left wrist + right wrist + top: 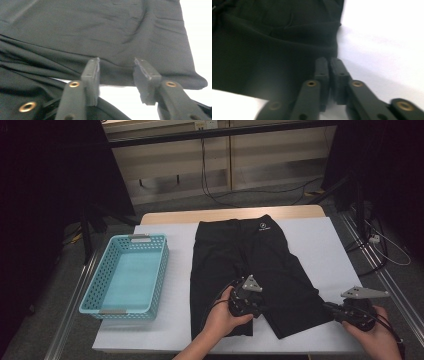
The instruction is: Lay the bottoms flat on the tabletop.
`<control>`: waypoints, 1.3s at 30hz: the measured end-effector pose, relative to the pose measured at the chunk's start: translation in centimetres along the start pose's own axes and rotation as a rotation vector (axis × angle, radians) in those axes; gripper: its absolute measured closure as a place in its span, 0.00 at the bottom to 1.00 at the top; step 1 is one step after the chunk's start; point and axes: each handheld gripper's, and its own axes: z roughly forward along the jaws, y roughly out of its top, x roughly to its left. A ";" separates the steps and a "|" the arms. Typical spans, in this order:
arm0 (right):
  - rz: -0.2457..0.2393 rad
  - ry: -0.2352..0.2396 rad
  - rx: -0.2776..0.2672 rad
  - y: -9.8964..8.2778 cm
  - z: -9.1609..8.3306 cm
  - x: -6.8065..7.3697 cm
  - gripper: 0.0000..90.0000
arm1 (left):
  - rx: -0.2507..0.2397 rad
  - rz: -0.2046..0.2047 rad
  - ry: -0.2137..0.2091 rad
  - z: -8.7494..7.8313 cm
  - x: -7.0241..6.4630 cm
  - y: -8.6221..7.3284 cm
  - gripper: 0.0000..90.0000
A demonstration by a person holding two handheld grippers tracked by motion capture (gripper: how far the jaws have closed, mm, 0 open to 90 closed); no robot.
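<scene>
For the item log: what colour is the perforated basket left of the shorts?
The basket is light turquoise with grey handles, clearest in the high view.

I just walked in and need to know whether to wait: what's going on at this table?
A person is working on a pair of black shorts spread flat on the white table cover, with a hand-held gripper in each hand. The left hand-held gripper has its jaws apart at the hem of a leg, nothing pinched. The right hand-held gripper is shut at the outer corner of the other leg's hem, with no cloth visibly between its jaws. A turquoise basket sits to the left.
</scene>
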 end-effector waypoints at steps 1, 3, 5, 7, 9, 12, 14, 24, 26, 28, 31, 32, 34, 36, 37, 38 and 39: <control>0.001 0.009 0.001 0.0 0.0 0.0 1.00 | 0.009 0.004 -0.002 0.0 0.0 0.0 0.73; 0.003 0.017 0.013 0.0 -0.2 0.1 1.00 | 0.017 -0.003 -0.008 0.0 -0.1 0.1 0.81; 0.006 0.029 0.023 0.0 -0.3 0.2 1.00 | 0.017 -0.009 -0.013 0.1 -0.2 0.1 0.89; 0.009 0.040 0.025 -0.1 -0.5 0.3 1.00 | 0.033 0.004 -0.018 0.1 -0.1 0.2 0.95; 0.010 0.042 0.036 -0.2 -0.8 0.3 1.00 | 0.033 -0.001 -0.019 0.1 -0.2 0.2 1.00; 0.019 0.047 0.034 -0.2 -1.4 0.2 1.00 | 0.019 -0.034 -0.048 -0.2 -0.1 0.2 1.00; 0.018 0.043 0.031 -0.3 -1.9 0.1 1.00 | 0.017 -0.027 -0.055 -0.5 0.0 0.3 1.00; -0.050 0.009 0.000 -0.4 -1.8 0.9 0.82 | -0.024 0.018 -0.025 -1.2 0.1 0.4 0.70; -0.062 0.031 -0.022 -0.1 -1.9 1.7 0.76 | -0.042 0.012 0.003 -1.6 0.3 0.4 0.53; -0.095 0.073 -0.026 0.3 -1.6 2.9 0.76 | -0.049 0.020 0.030 -2.1 0.6 0.5 0.44; -0.131 0.134 -0.023 0.6 -0.8 4.8 0.76 | -0.059 0.032 0.051 -2.6 1.0 0.4 0.36; -0.138 0.149 -0.025 0.7 -0.6 5.2 0.76 | -0.060 0.030 0.055 -2.8 1.2 0.4 0.33; -0.166 0.185 -0.027 1.0 0.1 6.4 0.75 | -0.064 0.031 0.062 -3.1 1.5 0.4 0.31; -0.177 0.207 -0.029 1.3 0.6 7.1 0.72 | -0.070 0.015 0.071 -3.4 1.9 0.3 0.28; -0.183 0.220 -0.025 1.4 0.9 7.6 0.71 | -0.074 0.011 0.071 -3.5 2.0 0.2 0.27; -0.190 0.226 -0.025 1.5 1.1 7.9 0.69 | -0.074 0.010 0.077 -3.7 2.2 0.2 0.27; -0.198 0.233 -0.029 1.6 1.4 8.3 0.69 | -0.075 0.007 0.083 -3.9 2.3 0.1 0.26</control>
